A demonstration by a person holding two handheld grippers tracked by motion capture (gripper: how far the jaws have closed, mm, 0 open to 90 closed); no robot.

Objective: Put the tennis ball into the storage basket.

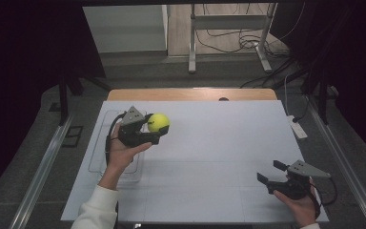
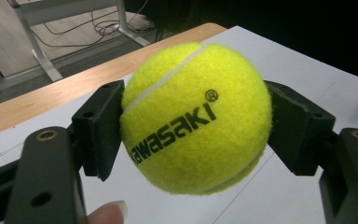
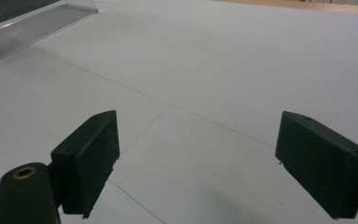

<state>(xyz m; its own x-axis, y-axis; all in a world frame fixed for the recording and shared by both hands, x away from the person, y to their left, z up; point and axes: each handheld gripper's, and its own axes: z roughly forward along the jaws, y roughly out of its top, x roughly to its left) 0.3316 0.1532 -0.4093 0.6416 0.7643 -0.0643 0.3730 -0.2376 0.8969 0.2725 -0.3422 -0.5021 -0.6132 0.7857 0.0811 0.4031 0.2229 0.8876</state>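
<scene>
Gripping the ball [image 2: 196, 116] squarely, the left gripper [image 1: 158, 129] has both pads pressed on its sides, lifted above the table [image 1: 209, 143] just right of the clear tray [image 1: 100, 143]. Right of the ball, well apart, the right gripper [image 1: 270, 171] waits with jaws spread, empty. Risk: that fuzzy round ball could squirt free if the squeeze eases.

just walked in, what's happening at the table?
A person holds a claw in each hand over a white table. The left claw is clamped on a yellow tennis ball, one pad on each side, held up off the surface next to a clear tray. The right claw sits open and empty near the table's near right corner.
</scene>
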